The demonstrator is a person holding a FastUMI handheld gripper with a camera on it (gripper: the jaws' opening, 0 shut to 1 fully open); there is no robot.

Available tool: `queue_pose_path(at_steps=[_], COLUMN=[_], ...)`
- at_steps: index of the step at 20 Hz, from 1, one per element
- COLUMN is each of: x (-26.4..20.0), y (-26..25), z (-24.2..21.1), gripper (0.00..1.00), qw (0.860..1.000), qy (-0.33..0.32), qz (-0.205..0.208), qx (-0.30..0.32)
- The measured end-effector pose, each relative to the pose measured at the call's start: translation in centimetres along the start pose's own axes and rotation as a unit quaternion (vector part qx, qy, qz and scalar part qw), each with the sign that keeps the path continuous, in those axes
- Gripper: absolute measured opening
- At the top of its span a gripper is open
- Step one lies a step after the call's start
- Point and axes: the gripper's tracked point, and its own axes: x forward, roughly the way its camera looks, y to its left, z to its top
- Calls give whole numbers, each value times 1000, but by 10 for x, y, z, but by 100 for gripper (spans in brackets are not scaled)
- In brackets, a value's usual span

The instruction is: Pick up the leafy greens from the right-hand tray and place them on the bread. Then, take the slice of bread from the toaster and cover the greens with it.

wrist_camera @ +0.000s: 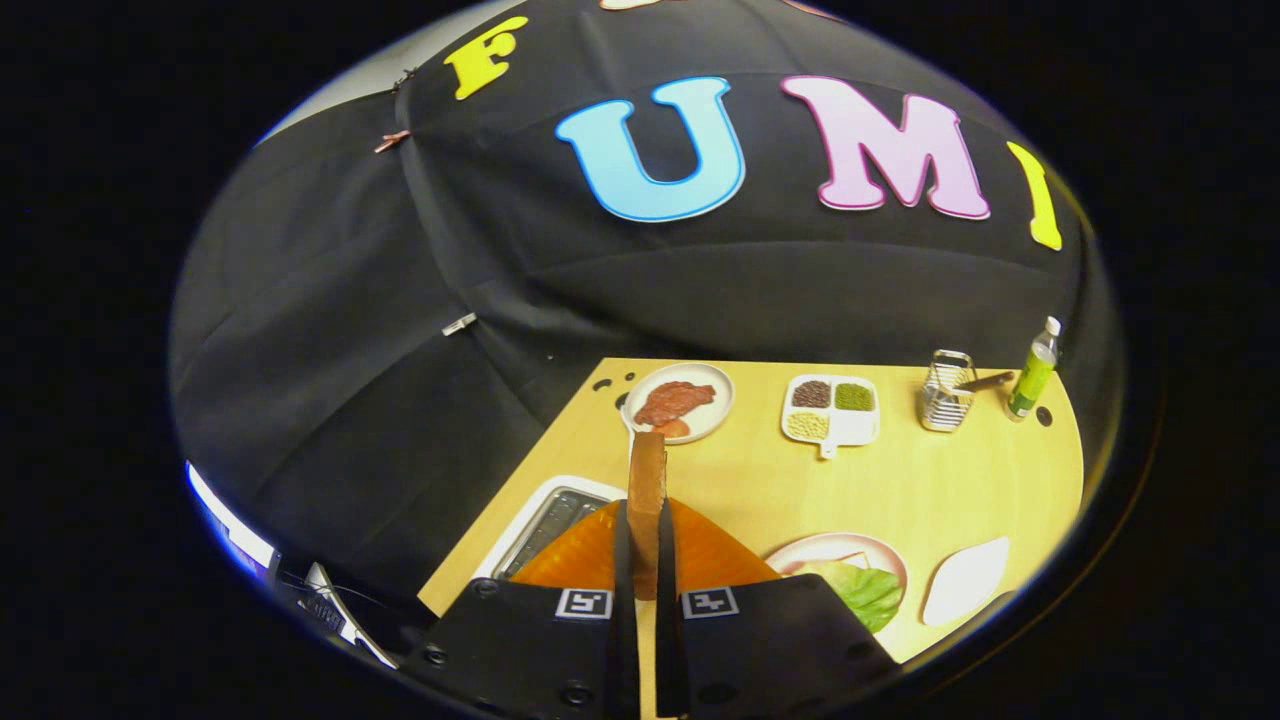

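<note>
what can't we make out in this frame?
- toaster: slots half hidden behind the orange fingers, gripper view.
- leafy greens on pink plate: near part covered by the tongs; bread under them not discernible.
- bread slice: seen edge-on between the fingers, faces unseen.
- white tray: cut off at the view's edge.

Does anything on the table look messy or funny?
Nothing is spilled or broken. The one unusual sight is the bread slice standing on edge, pinched by the tool above the wooden table, with the greens on their plate just beside it.
</note>
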Motion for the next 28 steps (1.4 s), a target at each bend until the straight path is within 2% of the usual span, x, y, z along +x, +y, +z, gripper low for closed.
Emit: queue_pose_path(at_steps=[6, 14, 25, 27, 28], x=[1, 21, 23, 25, 25], y=[-63, -117, -186, -205, -213], z=[-29, -96, -137, -143, -146], gripper=[11, 11, 11, 17, 27], qw=[998, 990, 982, 982, 981], qy=[16, 66, 97, 105, 108], qz=[-30, -29, -72, -98, -108], qx=[45, 118, 143, 124, 117])
